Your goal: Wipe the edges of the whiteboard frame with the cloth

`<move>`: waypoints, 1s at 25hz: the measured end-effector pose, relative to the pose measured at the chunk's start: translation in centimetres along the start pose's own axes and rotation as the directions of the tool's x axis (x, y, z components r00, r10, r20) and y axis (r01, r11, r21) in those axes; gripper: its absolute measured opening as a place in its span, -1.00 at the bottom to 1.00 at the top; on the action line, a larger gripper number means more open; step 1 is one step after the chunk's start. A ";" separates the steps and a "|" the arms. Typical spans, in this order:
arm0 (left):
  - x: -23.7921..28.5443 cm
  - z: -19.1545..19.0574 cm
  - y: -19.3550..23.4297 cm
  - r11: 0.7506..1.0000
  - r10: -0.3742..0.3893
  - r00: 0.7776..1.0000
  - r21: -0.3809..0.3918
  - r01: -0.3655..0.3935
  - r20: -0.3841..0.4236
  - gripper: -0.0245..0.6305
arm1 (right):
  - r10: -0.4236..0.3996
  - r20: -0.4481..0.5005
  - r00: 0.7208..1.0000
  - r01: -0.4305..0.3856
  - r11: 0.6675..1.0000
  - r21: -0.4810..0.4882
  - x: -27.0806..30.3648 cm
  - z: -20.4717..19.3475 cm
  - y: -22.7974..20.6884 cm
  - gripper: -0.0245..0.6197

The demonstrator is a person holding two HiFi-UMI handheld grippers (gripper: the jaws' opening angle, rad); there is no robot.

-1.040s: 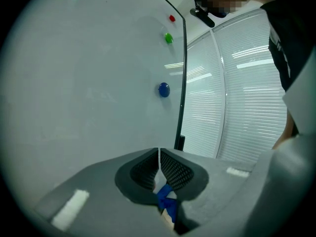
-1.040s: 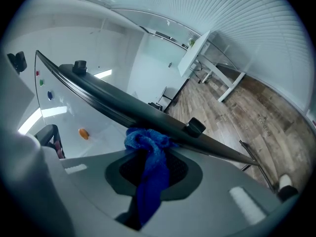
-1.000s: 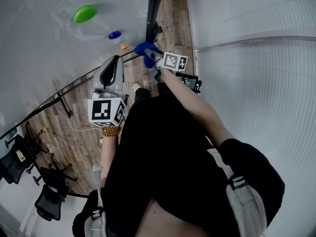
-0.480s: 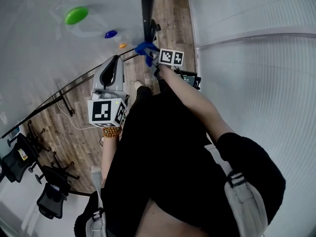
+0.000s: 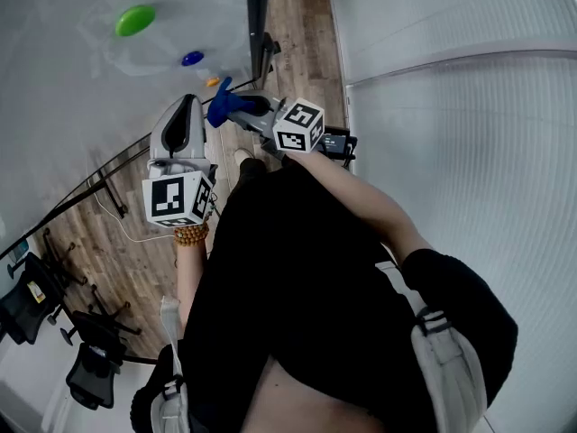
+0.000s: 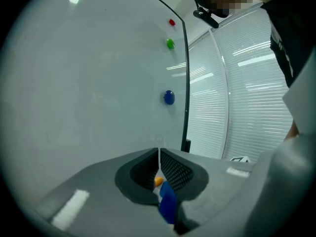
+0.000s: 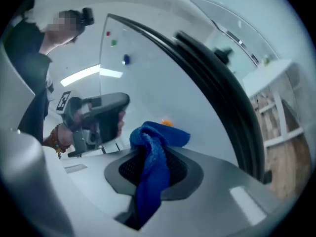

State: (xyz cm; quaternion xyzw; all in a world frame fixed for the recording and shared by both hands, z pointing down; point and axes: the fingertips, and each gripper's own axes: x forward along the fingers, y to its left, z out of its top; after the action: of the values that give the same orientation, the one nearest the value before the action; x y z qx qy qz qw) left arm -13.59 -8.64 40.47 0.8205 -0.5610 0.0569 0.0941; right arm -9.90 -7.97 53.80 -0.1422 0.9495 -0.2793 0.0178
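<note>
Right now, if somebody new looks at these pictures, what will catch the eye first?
The bright blue cloth stands out most, clamped in the right gripper near the whiteboard's black frame. On the pale whiteboard, a green magnet shows near the top of the head view. The left gripper is shut and holds nothing.

Head view looked steeply down over the person's torso (image 5: 297, 278); both gripper views sat close to the whiteboard (image 5: 63, 88), facing along it; all shared its blue magnet (image 5: 191, 59).
</note>
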 end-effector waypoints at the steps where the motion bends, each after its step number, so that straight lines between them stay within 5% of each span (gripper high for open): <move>1: 0.0 -0.1 0.3 1.000 0.003 1.000 0.001 -0.003 0.001 -0.92 | -0.003 0.023 1.000 0.005 0.996 -0.088 -0.2 1.4 1.1 -0.67; 4: -0.2 0.0 0.9 1.000 0.015 1.000 0.002 -0.015 0.018 -0.92 | -0.006 0.100 0.995 0.034 0.959 -0.280 -0.4 5.9 3.7 -0.69; 9: -0.6 -0.4 1.5 1.000 0.026 0.999 -0.003 -0.026 0.044 -0.92 | 0.020 0.214 0.977 0.070 0.911 -0.406 -0.2 11.2 6.3 -0.69; 14: -2.4 -1.1 2.8 0.999 0.048 0.998 -0.010 -0.047 0.048 -0.92 | 0.029 0.267 0.963 0.088 0.904 -0.419 0.1 12.4 8.9 -0.69; 25: -8.1 -6.2 4.8 0.997 0.048 0.999 -0.068 -0.048 0.002 -0.92 | 0.042 0.274 0.961 0.070 0.920 -0.386 2.7 8.5 14.5 -0.70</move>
State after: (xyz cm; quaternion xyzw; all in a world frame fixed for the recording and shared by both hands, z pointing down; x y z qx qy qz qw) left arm -20.92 -1.60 45.33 0.8032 -0.5822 0.0385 0.1198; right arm -15.31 -1.52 38.98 -0.1872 0.9731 -0.0610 0.1196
